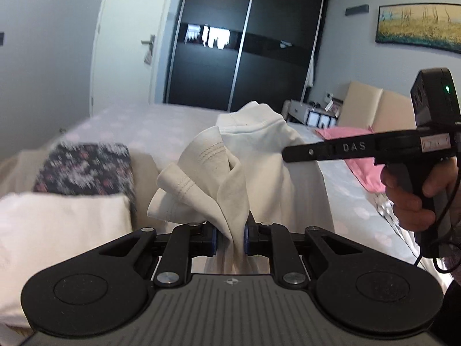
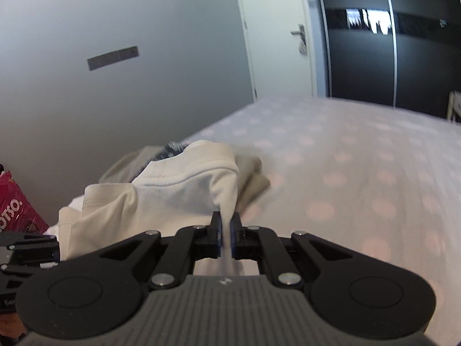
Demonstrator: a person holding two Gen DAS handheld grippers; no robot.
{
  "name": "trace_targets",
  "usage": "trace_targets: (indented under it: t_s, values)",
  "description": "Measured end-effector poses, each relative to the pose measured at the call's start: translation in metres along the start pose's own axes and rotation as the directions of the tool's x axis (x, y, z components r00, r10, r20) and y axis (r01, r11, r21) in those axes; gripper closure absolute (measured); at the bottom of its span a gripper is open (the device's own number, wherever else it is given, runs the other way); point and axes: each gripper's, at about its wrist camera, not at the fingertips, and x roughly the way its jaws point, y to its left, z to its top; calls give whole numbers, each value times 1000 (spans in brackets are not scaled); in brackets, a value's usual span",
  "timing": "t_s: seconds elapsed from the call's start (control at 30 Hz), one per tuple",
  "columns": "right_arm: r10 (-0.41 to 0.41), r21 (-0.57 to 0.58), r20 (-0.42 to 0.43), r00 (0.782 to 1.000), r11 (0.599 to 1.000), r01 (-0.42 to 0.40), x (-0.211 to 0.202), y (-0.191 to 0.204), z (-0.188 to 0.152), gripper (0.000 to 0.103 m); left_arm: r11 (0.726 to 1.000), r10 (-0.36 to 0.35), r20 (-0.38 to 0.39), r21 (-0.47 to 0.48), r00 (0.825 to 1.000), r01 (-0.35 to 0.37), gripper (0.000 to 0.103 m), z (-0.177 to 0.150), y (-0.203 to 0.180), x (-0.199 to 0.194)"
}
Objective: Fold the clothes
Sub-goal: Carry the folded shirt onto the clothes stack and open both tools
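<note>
Gripping one cream garment between them, the left tongs and right tongs hold it bunched above the spotted bed. No fold shows yet; spreading and folding remain.

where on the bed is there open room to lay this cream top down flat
Both the left gripper and right gripper pinch the cream top. The dotted bedspread lies bare toward the dark wardrobe. It is crowded by the floral fabric, the beige clothes and the pink garment.
</note>
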Motion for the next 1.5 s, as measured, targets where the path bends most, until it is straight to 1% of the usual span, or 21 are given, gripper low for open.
trace_targets:
  t_s: [0.1, 0.2, 0.27, 0.4, 0.57, 0.7, 0.83, 0.9, 0.97, 1.07, 1.1, 1.13, 1.17, 1.2, 1.27, 1.3, 1.33, 1.4, 1.43, 1.47, 1.5]
  values:
    - [25, -76, 29, 999, 997, -23, 18, 22, 37, 96, 998, 40, 67, -49, 997, -37, 89, 15, 21, -7]
    - [70, -171, 44, 997, 983, -62, 41, 47, 68, 96, 989, 106, 135, -113, 985, -91, 89, 26, 45, -16]
    - [110, -223, 32, 993, 970, -100, 60, 65, 86, 96, 978, 139, 159, -174, 977, -111, 89, 29, 64, -24]
    - [177, -336, -18, 984, 926, -173, 107, 112, 109, 96, 941, 221, 170, -296, 960, -164, 89, 25, 106, -37]
    - [238, -440, -79, 968, 863, -248, 168, 177, 119, 96, 879, 308, 129, -416, 943, -231, 89, 18, 155, -48]
    - [270, -481, -152, 951, 820, -310, 218, 224, 110, 96, 821, 369, 81, -495, 926, -284, 89, 4, 192, -52]
    - [278, -496, -216, 936, 794, -351, 264, 256, 89, 96, 760, 386, -20, -560, 922, -330, 89, -18, 232, -44]
    - [278, -498, -241, 930, 787, -364, 279, 267, 76, 96, 742, 388, -64, -570, 919, -353, 89, -28, 245, -39]
    - [278, -500, -259, 925, 781, -375, 295, 276, 66, 96, 733, 406, -99, -558, 908, -389, 88, -37, 252, -35]
    - [279, -484, -284, 917, 784, -389, 307, 278, 54, 94, 718, 401, -149, -562, 904, -411, 87, -50, 263, -37]
    - [271, -486, -284, 920, 786, -382, 310, 280, 51, 91, 714, 397, -167, -562, 903, -418, 84, -52, 266, -35]
    - [257, -489, -277, 926, 791, -366, 311, 281, 48, 82, 707, 396, -182, -565, 900, -426, 82, -53, 268, -34]
    - [242, -493, -266, 933, 798, -348, 311, 281, 46, 72, 700, 395, -197, -567, 897, -433, 82, -55, 270, -33]
    - [231, -492, -253, 939, 805, -331, 311, 280, 45, 70, 693, 394, -212, -570, 894, -441, 81, -56, 273, -32]
    - [219, -482, -246, 944, 818, -315, 308, 274, 46, 70, 677, 392, -241, -578, 888, -456, 79, -59, 276, -32]
    - [205, -473, -242, 948, 829, -300, 304, 268, 47, 70, 669, 401, -254, -575, 880, -471, 77, -61, 276, -34]
    - [189, -463, -237, 953, 841, -282, 301, 261, 48, 69, 661, 411, -267, -572, 872, -487, 71, -63, 277, -37]
    - [156, -442, -229, 961, 863, -246, 294, 248, 50, 63, 624, 472, -299, -551, 829, -554, 60, -66, 278, -47]
    - [133, -425, -226, 965, 878, -221, 290, 239, 50, 56, 606, 496, -309, -546, 811, -579, 56, -69, 282, -57]
    - [109, -407, -224, 968, 893, -195, 285, 230, 50, 49, 588, 520, -318, -540, 793, -602, 57, -73, 285, -67]
    - [93, -381, -233, 968, 907, -179, 281, 219, 49, 49, 567, 543, -324, -538, 775, -623, 57, -74, 288, -73]
